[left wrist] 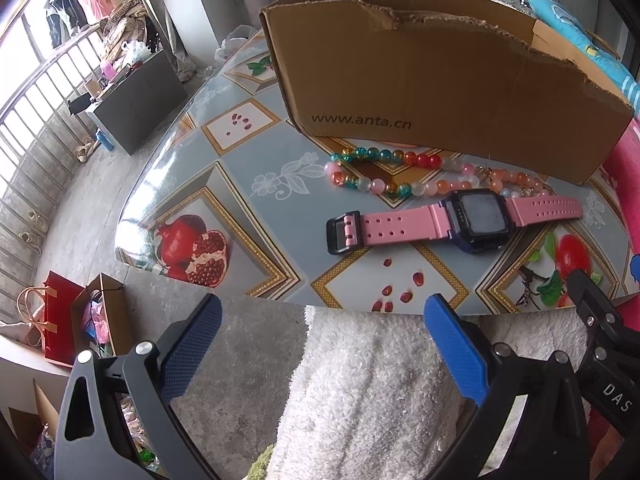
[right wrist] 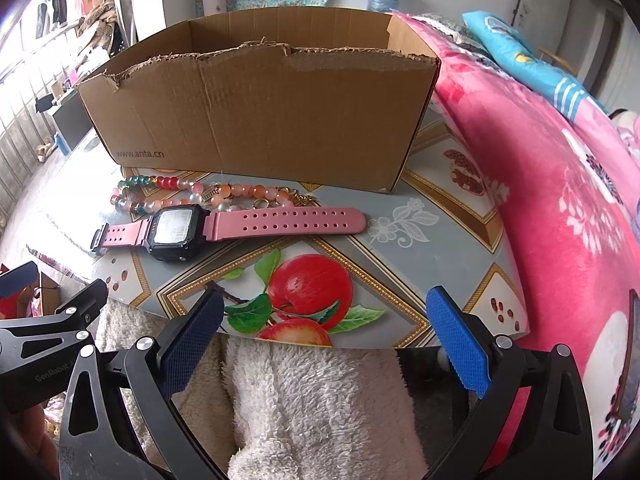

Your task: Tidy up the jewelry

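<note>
Left gripper (left wrist: 322, 344) and right gripper (right wrist: 324, 340) both empty, fingers spread apart, off the tabletop (right wrist: 440, 264) edge; pink watch (right wrist: 224, 226) flat at 12 o'clock; bead bracelets (right wrist: 188, 194) just beyond it, touching cardboard box (right wrist: 260, 120).
</note>
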